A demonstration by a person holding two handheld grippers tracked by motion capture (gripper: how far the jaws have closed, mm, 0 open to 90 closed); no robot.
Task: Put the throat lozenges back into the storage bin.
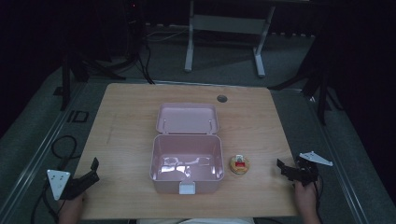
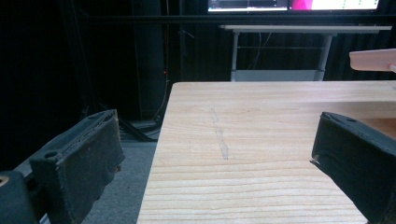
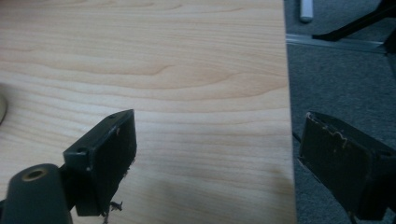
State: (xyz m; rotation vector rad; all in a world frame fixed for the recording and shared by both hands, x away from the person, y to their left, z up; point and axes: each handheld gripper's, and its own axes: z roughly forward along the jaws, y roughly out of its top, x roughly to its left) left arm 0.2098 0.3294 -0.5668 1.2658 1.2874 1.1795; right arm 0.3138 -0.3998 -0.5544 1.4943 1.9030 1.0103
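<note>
A pink box [image 1: 187, 161] stands open in the middle of the wooden table [image 1: 126, 116], its lid [image 1: 187, 118] lying back flat behind it. A white latch [image 1: 186, 188] sticks out at its near wall. Just right of the box lies a small round tan object with a red centre [image 1: 239, 164]. My left gripper [image 1: 91, 172] rests at the table's near left corner, open and empty. My right gripper [image 1: 285, 169] sits at the near right edge, open and empty, right of the round object. In the left gripper view the jaws straddle the table's left edge [image 2: 159, 140].
A round cable hole [image 1: 222, 98] is in the table's far side. A white desk frame [image 1: 224, 32] stands on the grey floor beyond. Black stand legs [image 1: 322, 93] flank the table. A cable loop [image 1: 63, 147] lies on the floor at left.
</note>
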